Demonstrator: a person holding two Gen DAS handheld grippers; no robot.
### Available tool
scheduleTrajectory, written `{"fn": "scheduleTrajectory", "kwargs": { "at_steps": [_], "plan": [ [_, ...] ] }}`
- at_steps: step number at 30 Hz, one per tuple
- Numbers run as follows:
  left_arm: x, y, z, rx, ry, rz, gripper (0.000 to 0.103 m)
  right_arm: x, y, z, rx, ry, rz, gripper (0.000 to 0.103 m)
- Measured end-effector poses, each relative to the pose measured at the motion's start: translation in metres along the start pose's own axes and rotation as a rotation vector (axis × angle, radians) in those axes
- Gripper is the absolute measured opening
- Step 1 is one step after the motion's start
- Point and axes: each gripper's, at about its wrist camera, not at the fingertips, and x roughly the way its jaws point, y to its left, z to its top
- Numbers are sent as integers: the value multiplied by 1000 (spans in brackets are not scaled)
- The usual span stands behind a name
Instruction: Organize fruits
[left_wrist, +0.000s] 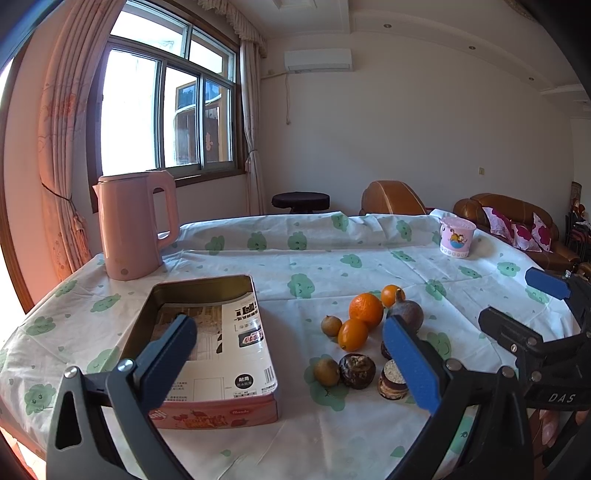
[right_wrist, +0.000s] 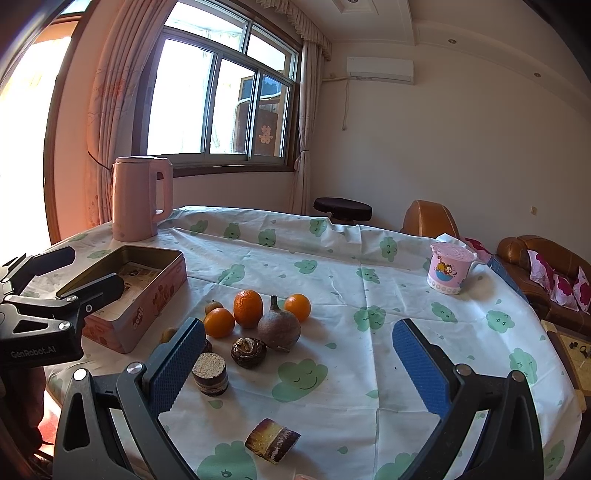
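Your table wears a white cloth with green clouds (right_wrist: 332, 258). At left sits the open tin (left_wrist: 207, 332) under your left gripper (left_wrist: 295, 354), spread wide and empty; fruits (right_wrist: 255, 321) cluster centre; your right gripper (right_wrist: 299, 365) gapes empty too.

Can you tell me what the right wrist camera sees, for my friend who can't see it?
The open right hand-held gripper hovers over a cloud-print tablecloth, with oranges, a brown fruit and cake pieces lying ahead. A pink tin box and pink kettle stand to the left.
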Motion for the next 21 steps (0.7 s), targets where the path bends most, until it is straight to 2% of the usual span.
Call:
{"fn": "scheduleTrajectory", "kwargs": {
  "at_steps": [21],
  "plan": [
    [0,0,0,2,1,1,103,0,2,-2,0,1,0,102]
  ]
}}
